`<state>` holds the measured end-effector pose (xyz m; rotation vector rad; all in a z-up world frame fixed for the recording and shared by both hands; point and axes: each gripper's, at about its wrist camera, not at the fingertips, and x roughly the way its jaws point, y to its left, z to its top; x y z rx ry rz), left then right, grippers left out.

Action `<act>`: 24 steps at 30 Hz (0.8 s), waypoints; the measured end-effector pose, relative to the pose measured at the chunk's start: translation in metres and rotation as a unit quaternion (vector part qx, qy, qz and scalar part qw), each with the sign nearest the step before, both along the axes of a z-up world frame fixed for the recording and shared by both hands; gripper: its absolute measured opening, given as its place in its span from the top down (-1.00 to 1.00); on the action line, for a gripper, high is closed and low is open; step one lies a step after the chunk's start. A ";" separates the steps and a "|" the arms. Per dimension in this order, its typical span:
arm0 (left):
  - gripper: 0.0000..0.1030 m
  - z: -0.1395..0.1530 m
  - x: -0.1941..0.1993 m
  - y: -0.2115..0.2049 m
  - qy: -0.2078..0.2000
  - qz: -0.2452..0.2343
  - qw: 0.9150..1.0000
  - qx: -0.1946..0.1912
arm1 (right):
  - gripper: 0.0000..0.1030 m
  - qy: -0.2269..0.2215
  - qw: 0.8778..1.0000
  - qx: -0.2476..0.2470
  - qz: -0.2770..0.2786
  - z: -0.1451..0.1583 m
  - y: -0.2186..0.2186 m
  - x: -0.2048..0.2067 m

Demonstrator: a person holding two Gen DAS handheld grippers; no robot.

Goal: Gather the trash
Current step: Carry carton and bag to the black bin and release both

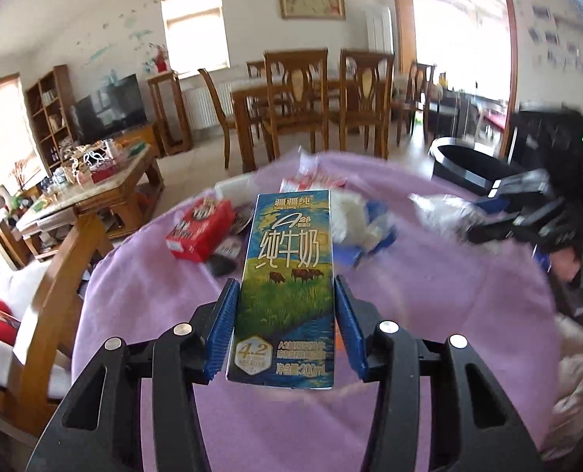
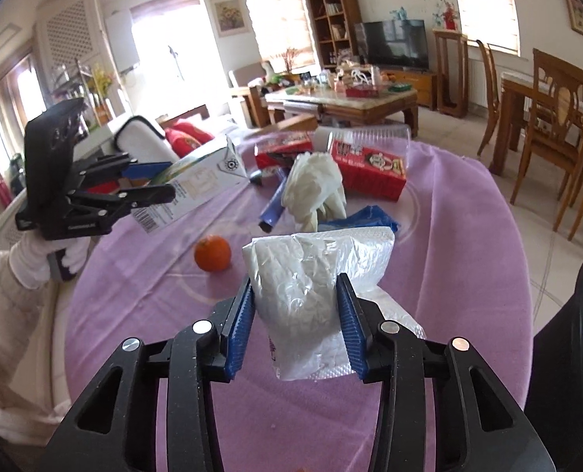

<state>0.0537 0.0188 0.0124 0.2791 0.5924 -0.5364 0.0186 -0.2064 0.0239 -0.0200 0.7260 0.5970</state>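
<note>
My left gripper (image 1: 286, 314) is shut on a blue-green milk carton (image 1: 287, 275) and holds it above the round table with the purple cloth (image 1: 429, 314). It also shows in the right wrist view (image 2: 161, 181), at the left, with the carton (image 2: 201, 181) tilted. My right gripper (image 2: 297, 310) is shut on a crumpled clear plastic bag (image 2: 315, 275) above the cloth (image 2: 468, 255). In the left wrist view it shows blurred at the right (image 1: 500, 212) with the bag (image 1: 441, 208). A black trash bin (image 1: 464, 165) stands beyond the table's far right edge.
On the cloth lie a red box (image 2: 368, 167), a second red box (image 2: 283, 147), a white glove (image 2: 315, 188), a blue wrapper (image 2: 360, 220), a dark tube (image 2: 273, 204) and an orange (image 2: 213, 253). Wooden chairs (image 2: 559, 118) and a coffee table (image 2: 342, 102) stand beyond.
</note>
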 end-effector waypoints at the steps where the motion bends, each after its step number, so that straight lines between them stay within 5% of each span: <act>1: 0.08 0.005 -0.004 -0.004 -0.004 0.002 1.000 -0.010 | 0.22 -0.003 1.000 0.008 -0.001 0.001 -0.003 -0.006; 10: 0.07 0.028 -0.016 -0.069 -0.014 -0.023 0.997 -0.075 | 0.23 -0.031 0.997 0.062 -0.030 0.024 -0.048 -0.028; 16: 0.07 0.031 -0.010 -0.131 -0.009 -0.051 0.993 -0.109 | 0.23 -0.056 0.990 0.098 -0.089 0.040 -0.121 -0.045; 24: 0.07 0.028 0.000 -0.227 0.012 -0.107 0.984 -0.140 | 0.23 -0.073 0.960 0.172 -0.207 0.038 -0.250 -0.073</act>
